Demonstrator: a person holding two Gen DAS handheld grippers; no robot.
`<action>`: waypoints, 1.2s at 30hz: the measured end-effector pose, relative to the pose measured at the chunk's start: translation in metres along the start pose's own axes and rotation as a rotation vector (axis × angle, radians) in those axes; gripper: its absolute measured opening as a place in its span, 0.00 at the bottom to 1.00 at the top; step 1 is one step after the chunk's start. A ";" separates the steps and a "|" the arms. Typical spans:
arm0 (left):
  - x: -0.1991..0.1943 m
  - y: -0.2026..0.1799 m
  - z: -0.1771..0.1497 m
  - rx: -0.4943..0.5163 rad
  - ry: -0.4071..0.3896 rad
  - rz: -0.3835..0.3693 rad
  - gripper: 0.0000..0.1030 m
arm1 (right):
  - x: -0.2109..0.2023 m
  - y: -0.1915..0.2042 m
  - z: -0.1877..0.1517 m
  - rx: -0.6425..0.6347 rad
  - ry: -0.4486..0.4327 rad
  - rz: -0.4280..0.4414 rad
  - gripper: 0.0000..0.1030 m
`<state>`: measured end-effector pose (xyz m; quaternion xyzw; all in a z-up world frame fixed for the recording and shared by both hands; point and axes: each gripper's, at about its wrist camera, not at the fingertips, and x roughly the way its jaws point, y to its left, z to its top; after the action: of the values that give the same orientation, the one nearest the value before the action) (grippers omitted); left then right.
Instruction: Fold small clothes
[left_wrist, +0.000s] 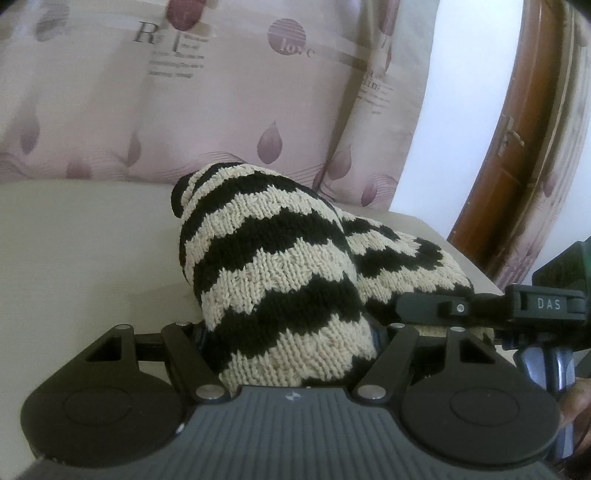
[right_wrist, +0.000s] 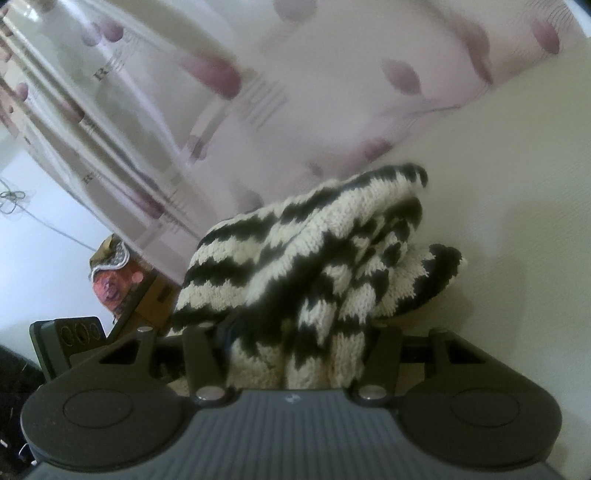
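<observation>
A knitted garment (left_wrist: 280, 266) with black and cream wavy stripes hangs bunched between both grippers, raised over a cream table (left_wrist: 74, 240). In the left wrist view the knit fills the space between the jaws of my left gripper (left_wrist: 291, 332) and hides the fingertips; the gripper is shut on it. My right gripper (left_wrist: 480, 308) reaches in from the right and clamps the other end. In the right wrist view the same garment (right_wrist: 314, 251) is folded over itself and pinched in my right gripper (right_wrist: 299, 332), with a loose end drooping to the right.
A pale curtain (left_wrist: 184, 110) with mauve drop prints hangs close behind the table. A brown wooden door (left_wrist: 509, 147) stands at the right. A cardboard box with a pink item (right_wrist: 122, 284) sits beyond the table's left edge (right_wrist: 517, 184).
</observation>
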<state>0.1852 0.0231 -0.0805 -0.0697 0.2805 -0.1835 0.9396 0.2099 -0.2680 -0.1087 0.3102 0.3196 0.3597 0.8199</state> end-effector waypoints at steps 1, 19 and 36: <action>-0.007 0.001 -0.004 0.002 -0.003 0.006 0.68 | 0.000 0.003 -0.004 -0.002 0.003 0.004 0.52; -0.027 0.020 -0.052 0.014 0.039 0.050 0.70 | 0.013 0.007 -0.056 -0.007 0.066 -0.028 0.52; -0.031 0.022 -0.081 0.045 -0.068 0.139 1.00 | 0.009 0.026 -0.094 -0.315 -0.016 -0.307 0.82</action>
<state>0.1229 0.0527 -0.1379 -0.0350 0.2483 -0.1215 0.9604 0.1345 -0.2207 -0.1487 0.1288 0.2963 0.2738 0.9059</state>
